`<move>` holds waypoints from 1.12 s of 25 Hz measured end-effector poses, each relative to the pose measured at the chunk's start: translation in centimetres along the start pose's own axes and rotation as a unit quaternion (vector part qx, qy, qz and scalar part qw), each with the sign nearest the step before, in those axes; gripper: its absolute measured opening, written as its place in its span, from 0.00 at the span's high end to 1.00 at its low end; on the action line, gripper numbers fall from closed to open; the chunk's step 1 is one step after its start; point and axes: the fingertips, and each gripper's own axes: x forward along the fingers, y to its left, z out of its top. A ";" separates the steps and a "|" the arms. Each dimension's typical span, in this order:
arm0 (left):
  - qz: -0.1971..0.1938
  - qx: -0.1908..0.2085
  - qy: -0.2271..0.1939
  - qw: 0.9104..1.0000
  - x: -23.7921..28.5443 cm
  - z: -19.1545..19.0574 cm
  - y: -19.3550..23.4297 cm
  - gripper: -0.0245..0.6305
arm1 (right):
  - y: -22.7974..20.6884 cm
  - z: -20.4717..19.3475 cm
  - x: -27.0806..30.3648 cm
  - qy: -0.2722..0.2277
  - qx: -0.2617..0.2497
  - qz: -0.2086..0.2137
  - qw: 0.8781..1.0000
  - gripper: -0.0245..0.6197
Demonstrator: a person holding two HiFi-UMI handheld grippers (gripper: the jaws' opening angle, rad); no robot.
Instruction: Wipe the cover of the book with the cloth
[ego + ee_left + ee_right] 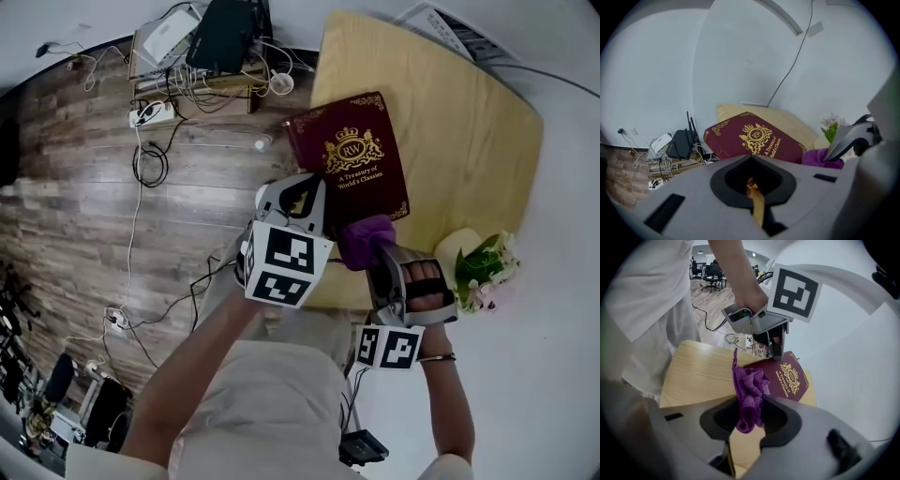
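Note:
A maroon book point(349, 159) with a gold crest lies on the pale wooden table point(469, 141), cover up. My right gripper point(380, 248) is just off the book's near corner, shut on a bunched purple cloth point(364, 239). The cloth point(749, 390) hangs from the jaws above the table, short of the book point(787, 378). My left gripper point(302, 199) is at the book's near left edge, and its dark fingertips point(776, 347) rest against that edge, jaws together. In the left gripper view the book point(754, 140) lies straight ahead, with the cloth point(820, 157) at the right.
A bunch of flowers point(483, 262) sits on the table by the right gripper. Papers point(450, 28) lie past the table's far edge. On the wooden floor to the left are a router point(225, 37), a power strip point(155, 114) and tangled cables.

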 end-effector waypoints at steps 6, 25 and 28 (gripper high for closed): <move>-0.028 -0.007 0.005 1.000 -0.4 0.0 0.0 0.95 | -0.5 0.9 -1.4 -0.016 0.004 0.003 1.000 0.77; 0.006 -0.062 -0.034 0.997 -5.9 0.3 4.0 0.95 | -13.2 7.5 2.8 -0.054 -0.059 -0.099 0.992 0.77; 0.014 -0.067 -0.036 0.997 -6.5 -0.1 4.3 0.95 | -14.7 8.6 3.6 -0.051 -0.069 -0.109 0.990 0.77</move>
